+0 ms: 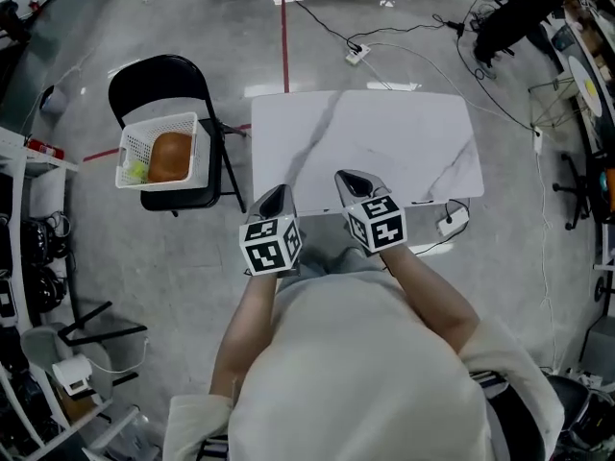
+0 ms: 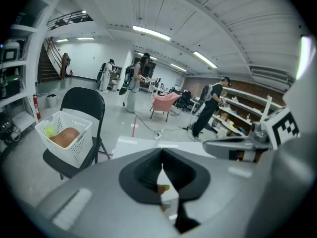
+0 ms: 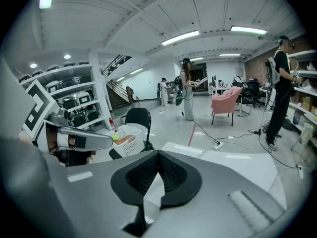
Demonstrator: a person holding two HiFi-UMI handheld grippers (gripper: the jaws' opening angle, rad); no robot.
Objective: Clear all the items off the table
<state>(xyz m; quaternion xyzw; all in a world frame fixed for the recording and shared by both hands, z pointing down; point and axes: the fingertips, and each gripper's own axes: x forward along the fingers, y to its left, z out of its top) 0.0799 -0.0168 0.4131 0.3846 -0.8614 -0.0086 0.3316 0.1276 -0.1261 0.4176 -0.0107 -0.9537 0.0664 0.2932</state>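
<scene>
White basket [image 1: 159,125] sat on chair [image 1: 159,80] beside table [image 1: 384,133]; we held left gripper [image 1: 278,194], right gripper [image 1: 349,177] with jaws pressed together.

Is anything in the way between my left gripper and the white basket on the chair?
Nothing visible stands between the left gripper and the basket on the chair; the way across looks open.

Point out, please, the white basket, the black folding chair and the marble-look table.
white basket [image 1: 161,125], head view, on the lattice wall nearest the chair's backrest.
black folding chair [image 1: 159,83], head view, on its backrest.
table [image 1: 384,142], head view, on a bare part of its white top.
</scene>
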